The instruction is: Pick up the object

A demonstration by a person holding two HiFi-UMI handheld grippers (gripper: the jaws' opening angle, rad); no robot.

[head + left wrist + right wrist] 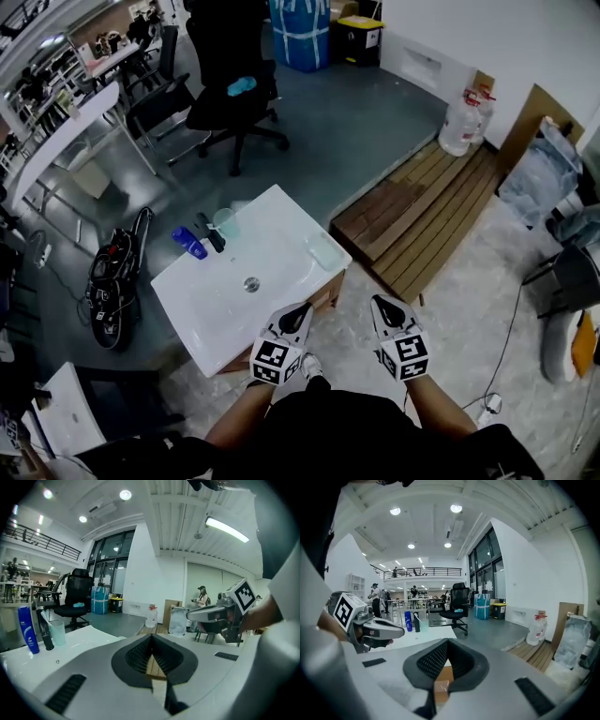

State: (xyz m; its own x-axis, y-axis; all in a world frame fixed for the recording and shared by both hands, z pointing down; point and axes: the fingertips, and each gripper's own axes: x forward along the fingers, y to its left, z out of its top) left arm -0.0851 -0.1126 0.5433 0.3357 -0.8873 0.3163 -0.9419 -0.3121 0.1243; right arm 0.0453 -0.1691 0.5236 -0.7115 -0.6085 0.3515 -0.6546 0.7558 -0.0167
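A white sink basin [220,305] rests on a cardboard box. At its far left corner stand a blue bottle [187,244], a black bottle-like thing [211,232] and a translucent cup [226,223]. A pale soap-like piece [323,251] lies at its right edge. My left gripper [302,308] is shut and empty above the basin's near edge. My right gripper [379,302] is shut and empty just right of the basin, over the floor. In the left gripper view the jaws [151,637] meet, with the bottle [28,630] and cup [57,632] far left. In the right gripper view the jaws [446,642] meet too.
A black office chair [230,94] stands beyond the basin. A wooden pallet [422,211] lies to the right, with a water jug [459,127] at its far end. A black bag with cables [112,281] sits on the floor left of the basin.
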